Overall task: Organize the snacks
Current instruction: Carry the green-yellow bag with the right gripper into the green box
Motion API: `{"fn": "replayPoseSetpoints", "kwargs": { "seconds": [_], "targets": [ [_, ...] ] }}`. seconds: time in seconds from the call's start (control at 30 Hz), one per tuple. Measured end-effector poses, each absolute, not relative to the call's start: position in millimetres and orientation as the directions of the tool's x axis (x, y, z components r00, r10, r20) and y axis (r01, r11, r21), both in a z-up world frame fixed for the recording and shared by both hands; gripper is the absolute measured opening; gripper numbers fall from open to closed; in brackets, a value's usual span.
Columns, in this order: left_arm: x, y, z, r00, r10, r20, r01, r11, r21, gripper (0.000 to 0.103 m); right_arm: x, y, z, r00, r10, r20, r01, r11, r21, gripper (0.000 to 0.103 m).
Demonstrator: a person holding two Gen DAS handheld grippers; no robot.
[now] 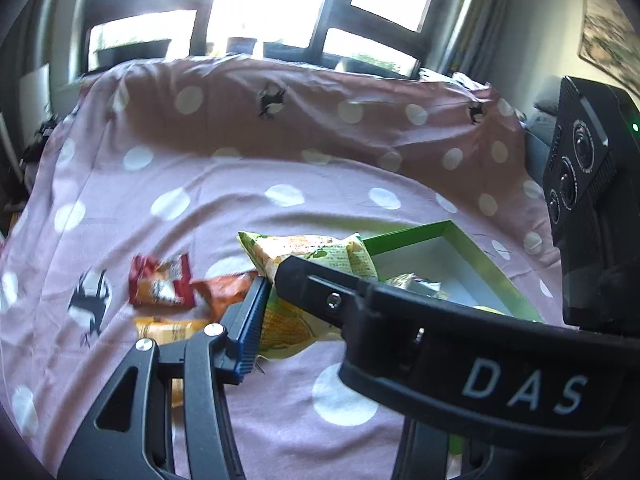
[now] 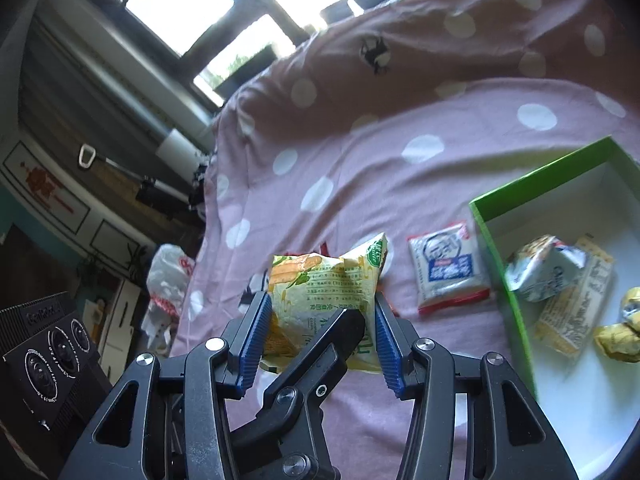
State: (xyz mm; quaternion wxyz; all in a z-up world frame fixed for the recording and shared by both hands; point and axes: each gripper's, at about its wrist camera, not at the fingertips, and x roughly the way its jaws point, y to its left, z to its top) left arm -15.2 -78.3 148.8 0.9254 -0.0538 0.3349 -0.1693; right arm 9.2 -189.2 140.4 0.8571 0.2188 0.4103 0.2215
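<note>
Squarely between right jaws — corn-snack bag

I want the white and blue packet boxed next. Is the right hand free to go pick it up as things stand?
Probably not yet. The right tongs are shut on the green snack bag. The white and blue packet lies uncovered on the cloth beside the green box, so the path looks open once the bag is dropped.

Glossy crinkled snack bag, matt cloth sheet, ribbed pads.
</note>
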Motion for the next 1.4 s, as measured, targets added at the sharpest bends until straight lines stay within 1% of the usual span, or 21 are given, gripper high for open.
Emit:
{"fn": "replayPoseSetpoints", "kwargs": {
  "seconds": [0.17,0.33,0.4,0.57,0.67,0.83,1.07,1.4],
  "targets": [
    [-11.4,-119.9,170.9,0.71,-0.41,-0.572,0.407,0.902,-0.141,0.046,-1.5,-231.0,157.3,0.669,0.521,-0.53,-0.143,0.79,0.596,0.053],
    [-10.8,-153.5,172.2,0.685,-0.486,-0.543,0.497,0.857,-0.139,0.046,-16.0,-271.2,162.3,0.742,0.448,-0.499,-0.067,0.79,0.61,0.053],
    [-7.4,-165.7,166.7,0.658,-0.521,-0.544,0.528,0.834,-0.161,0.046,-19.3,-284.4,159.7,0.754,0.415,-0.509,-0.024,0.792,0.61,0.053],
    [-1.7,-190.7,154.9,0.614,-0.554,-0.563,0.56,0.808,-0.184,0.046,-19.1,-310.2,145.1,0.753,0.379,-0.537,0.061,0.773,0.632,0.053],
    [4.4,-200.2,144.0,0.573,-0.568,-0.59,0.568,0.795,-0.213,0.046,-15.8,-321.1,133.3,0.734,0.364,-0.573,0.117,0.764,0.635,0.053],
    [12.2,-208.4,130.5,0.528,-0.588,-0.613,0.569,0.781,-0.258,0.046,-8.0,-328.7,118.6,0.699,0.343,-0.627,0.174,0.769,0.615,0.053],
    [19.0,-217.7,114.4,0.472,-0.6,-0.646,0.563,0.769,-0.303,0.046,-4.3,-339.3,101.9,0.66,0.326,-0.677,0.232,0.768,0.597,0.053],
    [25.6,-223.0,100.5,0.422,-0.608,-0.673,0.549,0.762,-0.344,0.046,0.3,-343.2,91.3,0.623,0.309,-0.719,0.278,0.771,0.573,0.053]
  ]
}}
